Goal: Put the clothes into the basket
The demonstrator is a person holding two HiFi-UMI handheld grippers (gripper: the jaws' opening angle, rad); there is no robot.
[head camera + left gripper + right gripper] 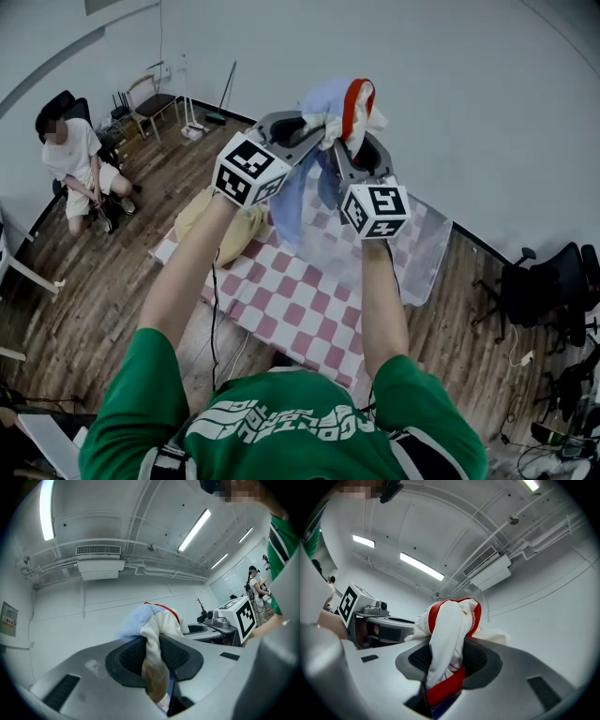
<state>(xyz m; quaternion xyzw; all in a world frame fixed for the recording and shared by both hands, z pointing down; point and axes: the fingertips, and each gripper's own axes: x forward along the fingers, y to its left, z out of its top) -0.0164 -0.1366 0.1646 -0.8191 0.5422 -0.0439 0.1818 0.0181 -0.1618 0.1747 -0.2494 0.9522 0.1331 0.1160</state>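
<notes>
We have the left gripper [312, 129] and right gripper [351, 145] both clamped on 1 garment [339, 101]; it looks light, soft, floppy; thick bunched folds seem safest to pinch.

The garment [336, 101] was a bunched light blue, white and red thing, pinched up high by the left gripper [152, 657] and right gripper [445, 662], blue end dangling. A tan piece [246, 227] lay crumpled on the checkered cloth [309, 309].
</notes>
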